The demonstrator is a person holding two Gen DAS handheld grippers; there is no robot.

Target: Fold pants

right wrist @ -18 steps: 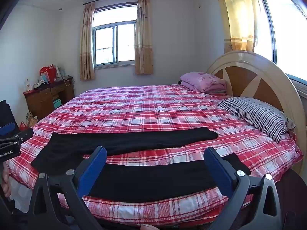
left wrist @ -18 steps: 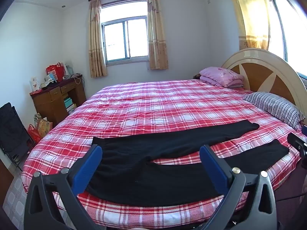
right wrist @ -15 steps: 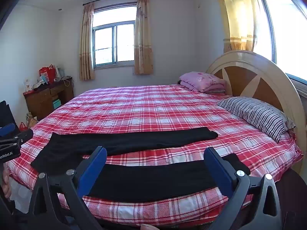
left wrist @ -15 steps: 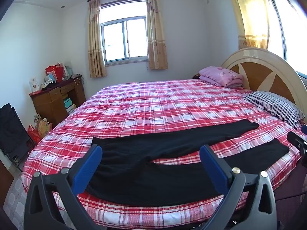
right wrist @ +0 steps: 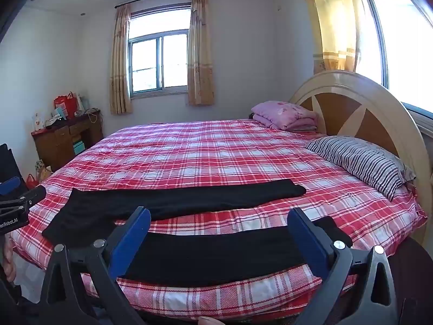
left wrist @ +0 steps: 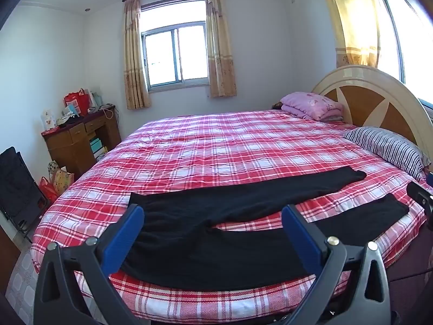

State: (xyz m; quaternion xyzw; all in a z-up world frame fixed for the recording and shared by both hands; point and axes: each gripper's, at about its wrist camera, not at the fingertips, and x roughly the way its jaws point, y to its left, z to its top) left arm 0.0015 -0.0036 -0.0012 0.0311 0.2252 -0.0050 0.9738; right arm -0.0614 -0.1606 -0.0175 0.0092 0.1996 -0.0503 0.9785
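Tongs of the left hand (left wrist: 212,222) and tongs of the right hand (right wrist: 219,223) are both spread wide and hold nothing, above the near edge of the bed (left wrist: 243,146). Black pants (left wrist: 216,233) lie flat there, legs apart, pointing toward the striped pillow (right wrist: 360,162). Farther back lies a pink folded blanket (right wrist: 284,115).

My left wrist view looks forward between its jaws from just off the near edge of the bed (left wrist: 216,146), facing the far window (left wrist: 176,54). My right wrist view sits alongside, nearer the headboard (right wrist: 351,108), facing the same way. Both share the bed, the black pants (left wrist: 216,243) and the window.
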